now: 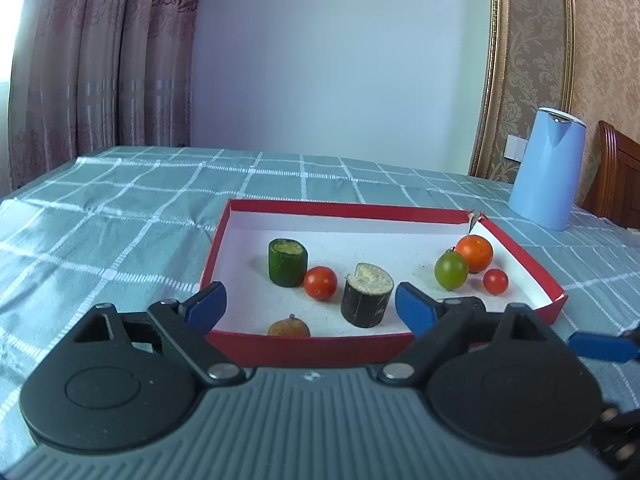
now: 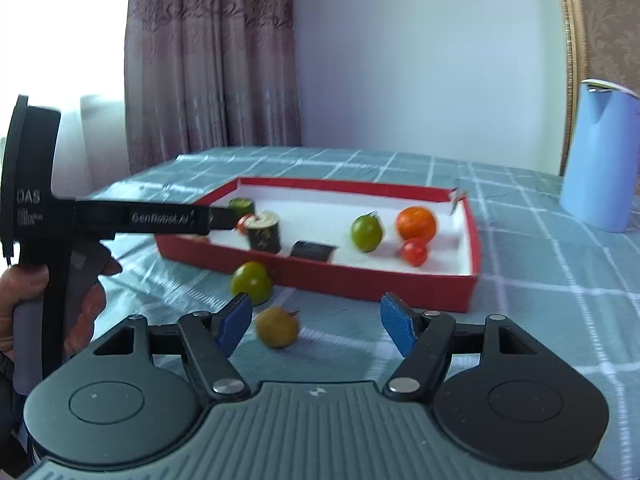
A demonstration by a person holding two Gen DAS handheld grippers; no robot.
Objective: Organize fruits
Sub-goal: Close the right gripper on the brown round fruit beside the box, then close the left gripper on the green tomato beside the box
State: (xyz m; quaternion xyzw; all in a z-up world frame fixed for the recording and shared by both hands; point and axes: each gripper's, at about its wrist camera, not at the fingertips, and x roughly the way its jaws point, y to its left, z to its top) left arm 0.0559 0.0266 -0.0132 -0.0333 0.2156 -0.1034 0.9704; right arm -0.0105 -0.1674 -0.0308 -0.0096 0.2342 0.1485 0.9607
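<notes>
A red tray (image 1: 520, 248) lies beyond the left gripper (image 1: 310, 307), whose blue fingers spread wide around nothing. Inside, just ahead of them, stands a dark cut stalk (image 1: 367, 295), with a red tomato (image 1: 320, 283) beside it. The right gripper (image 2: 316, 324) (also wide, empty) frames a brown fruit (image 2: 277, 327) on the cloth.

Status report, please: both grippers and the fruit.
Left gripper and right gripper open, empty. Shallow red cardboard tray holds most fruit. Green tomato and brownish round fruit outside on checked cloth.
</notes>
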